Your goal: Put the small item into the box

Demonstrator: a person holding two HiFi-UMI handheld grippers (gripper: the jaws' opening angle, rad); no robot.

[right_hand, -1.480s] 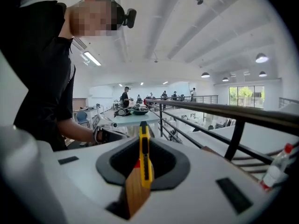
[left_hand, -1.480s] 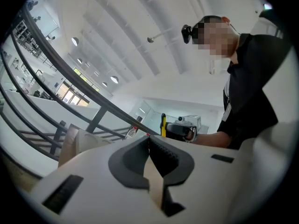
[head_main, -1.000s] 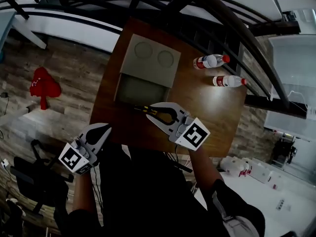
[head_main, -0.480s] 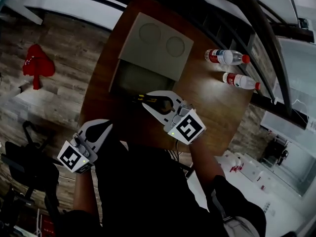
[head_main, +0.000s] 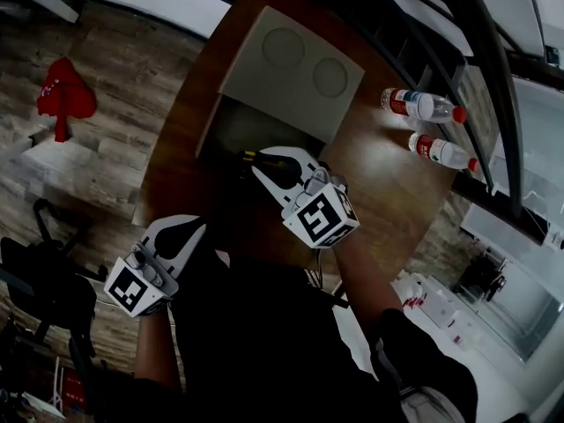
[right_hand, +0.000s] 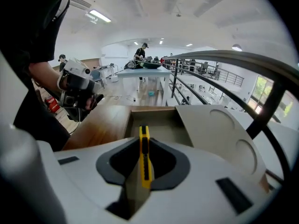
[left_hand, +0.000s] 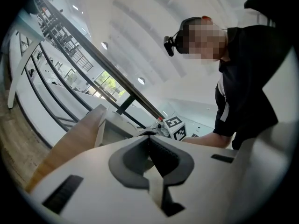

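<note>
A yellow and black utility knife (right_hand: 145, 154) is clamped between the jaws of my right gripper (right_hand: 144, 141), its tip pointing toward the open grey box (right_hand: 156, 125). In the head view the right gripper (head_main: 264, 163) hovers at the box's (head_main: 231, 123) near edge, the knife (head_main: 249, 158) sticking out over it. The box's lid (head_main: 300, 70), with two round dents, lies folded back beyond it. My left gripper (head_main: 181, 234) hangs off the table's near left side, jaws shut on nothing; in the left gripper view its tips (left_hand: 150, 141) meet.
The brown wooden table (head_main: 370, 179) carries two plastic bottles (head_main: 421, 106) (head_main: 441, 151) with red caps, lying at the far right. Dark railings curve beyond the table. A red object (head_main: 63, 102) lies on the wooden floor to the left.
My right gripper has carried the knife forward and a little left, up to the box's near edge. The left gripper has stayed low at the table's left side.
</note>
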